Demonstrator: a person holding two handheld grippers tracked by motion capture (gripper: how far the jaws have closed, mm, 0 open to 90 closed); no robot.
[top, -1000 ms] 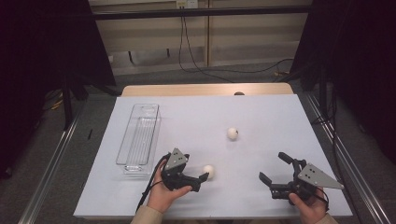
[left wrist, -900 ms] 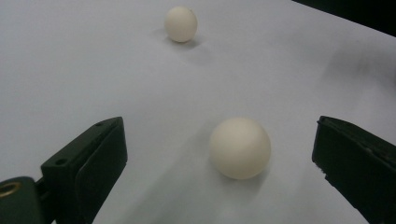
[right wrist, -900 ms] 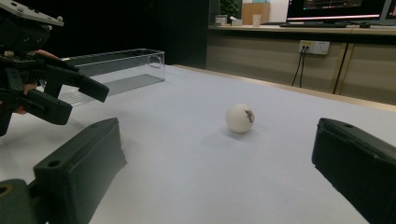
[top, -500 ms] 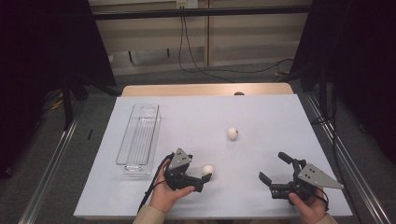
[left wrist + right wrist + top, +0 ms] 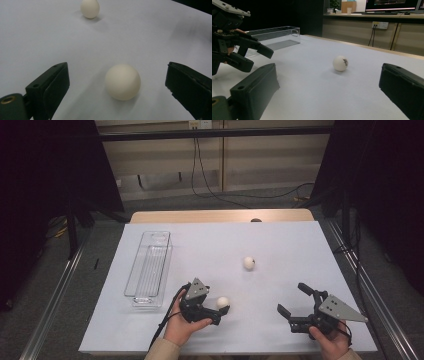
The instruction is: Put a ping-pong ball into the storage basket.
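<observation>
Two white balls lie on the white table top. The near ball rests on the table between the wide-apart jaws of my left gripper, which is open and not touching it. The far ball, with a dark mark on it, sits mid-table. My right gripper is open with nothing in it at the front right, pointing toward the far ball from a distance.
A clear plastic tray stands lengthwise at the left of the table. In the right gripper view the left gripper shows at the left. The table's front edge runs just below both hands.
The left gripper has crept slightly forward around the near ball. The right gripper and both balls have stayed in place.
</observation>
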